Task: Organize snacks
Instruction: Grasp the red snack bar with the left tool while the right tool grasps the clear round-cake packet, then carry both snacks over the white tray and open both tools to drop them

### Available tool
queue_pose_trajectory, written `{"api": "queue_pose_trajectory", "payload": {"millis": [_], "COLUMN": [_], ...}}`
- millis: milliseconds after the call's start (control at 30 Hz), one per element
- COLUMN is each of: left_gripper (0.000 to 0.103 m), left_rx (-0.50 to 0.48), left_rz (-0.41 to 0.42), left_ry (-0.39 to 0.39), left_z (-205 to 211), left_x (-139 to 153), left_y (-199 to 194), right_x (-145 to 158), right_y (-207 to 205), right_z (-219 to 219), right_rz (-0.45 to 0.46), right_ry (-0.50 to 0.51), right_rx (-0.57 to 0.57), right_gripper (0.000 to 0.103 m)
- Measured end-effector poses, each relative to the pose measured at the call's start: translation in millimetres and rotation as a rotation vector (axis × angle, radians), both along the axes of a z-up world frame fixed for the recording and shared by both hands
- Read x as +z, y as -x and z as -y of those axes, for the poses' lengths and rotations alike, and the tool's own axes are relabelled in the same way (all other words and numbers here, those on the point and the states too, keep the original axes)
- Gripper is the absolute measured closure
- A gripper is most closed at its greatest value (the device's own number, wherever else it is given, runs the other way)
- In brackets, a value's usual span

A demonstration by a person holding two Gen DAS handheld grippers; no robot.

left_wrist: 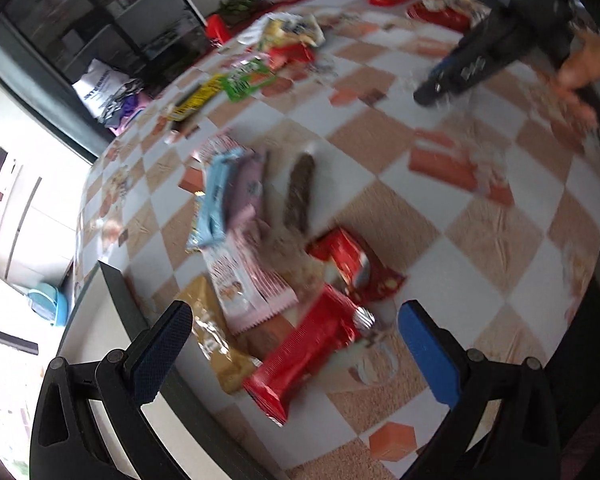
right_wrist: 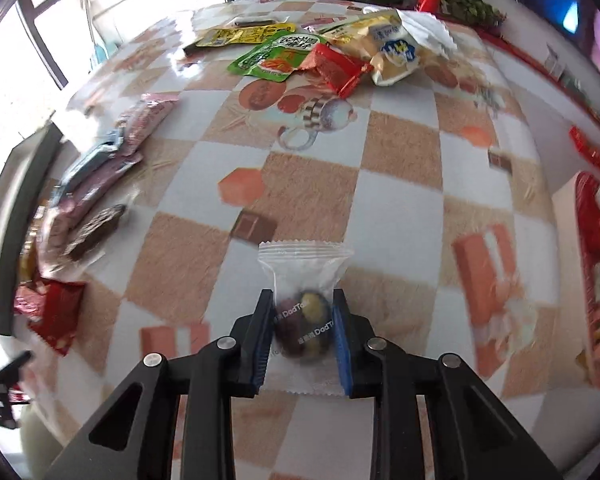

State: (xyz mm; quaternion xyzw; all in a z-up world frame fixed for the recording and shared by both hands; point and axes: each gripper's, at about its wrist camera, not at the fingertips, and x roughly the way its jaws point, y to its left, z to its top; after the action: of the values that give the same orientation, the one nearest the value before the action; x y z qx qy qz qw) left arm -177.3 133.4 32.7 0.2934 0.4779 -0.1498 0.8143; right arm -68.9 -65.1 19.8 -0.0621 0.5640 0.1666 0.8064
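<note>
My right gripper [right_wrist: 303, 312] is shut on a clear snack packet [right_wrist: 304, 280] with dark and yellow balls inside, held above the checkered table [right_wrist: 400, 208]. My left gripper [left_wrist: 296, 324] is open and empty, just above a red wafer bar [left_wrist: 304, 356], a gold packet [left_wrist: 216, 344] and a pink striped packet [left_wrist: 244, 284]. Beyond them lie a light blue bar [left_wrist: 214, 200], a mauve bar [left_wrist: 250, 188], a dark brown bar [left_wrist: 300, 192] and a red packet [left_wrist: 348, 264]. The right gripper [left_wrist: 472, 68] shows at the far right of the left wrist view.
A far pile holds a green pouch [right_wrist: 276, 54], a yellow packet [right_wrist: 240, 36], a red wrapper [right_wrist: 338, 68] and a cream bag [right_wrist: 388, 48]. A red tray [right_wrist: 596, 272] with sweets stands at the right. A dark chair back [right_wrist: 16, 216] stands at the table's left edge.
</note>
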Motion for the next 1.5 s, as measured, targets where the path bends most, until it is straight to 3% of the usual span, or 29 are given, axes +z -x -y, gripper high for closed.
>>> {"api": "queue_pose_trajectory", "payload": {"millis": [167,333,533,667,767,867,900,933,967,1067,1233,1500], "left_gripper": [0.0,0.0,0.0,0.0,0.003,0.02,0.041,0.073,0.08,0.081,0.081,0.081], "left_rx": [-0.004,-0.001,-0.107,0.048,0.126,0.169,0.18,0.193,0.208,0.293,0.368,0.483], "left_rz": [-0.072,-0.106,-0.109,-0.312,-0.307,-0.285,-0.272,-0.265,-0.276,-0.315,-0.273,-0.106], "left_ry": [-0.028,0.006,0.017,0.196,0.236,0.251,0.262,0.276,0.298,0.401,0.407,0.458], "left_z": [-0.4,-2.4,7.8,-19.2,-28.6,-27.0,-26.4,-26.2,-27.7,-39.7,-44.3,-70.1], "left_x": [-22.3,-25.7,-25.6,-36.4,-37.3,-33.6,-30.2,-26.4,-24.5,-23.7,-17.9,26.4], "left_y": [-0.9,-3.3,12.4,-15.4,-16.4,-9.5,-6.7,-4.7,-3.5,-4.4,10.3,23.3], "right_x": [-0.1,3.7,12.0,16.3,19.4,20.9,21.0,21.1,21.1,22.5,29.1,56.6], "right_y": [15.7,29.7,38.3,45.1,50.7,53.9,55.0,56.1,57.0,61.1,67.6,74.9], "right_z": [3.8,7.6,5.9,7.5,8.3,8.7,8.5,8.1,7.5,4.3,-3.4,-33.5], "right_rz": [-0.021,-0.032,-0.042,-0.054,-0.058,-0.063,-0.064,-0.066,-0.069,-0.066,-0.055,-0.021], "right_ry": [-0.04,-0.083,-0.134,-0.158,-0.162,-0.157,-0.158,-0.161,-0.164,-0.171,-0.18,-0.2], "right_rx": [-0.005,-0.016,-0.009,-0.016,-0.023,-0.029,-0.033,-0.036,-0.038,-0.036,-0.021,0.033], "right_gripper": [0.074,0.074,0.074,0.074,0.074,0.074,0.074,0.074,0.074,0.074,0.074,0.074]}}
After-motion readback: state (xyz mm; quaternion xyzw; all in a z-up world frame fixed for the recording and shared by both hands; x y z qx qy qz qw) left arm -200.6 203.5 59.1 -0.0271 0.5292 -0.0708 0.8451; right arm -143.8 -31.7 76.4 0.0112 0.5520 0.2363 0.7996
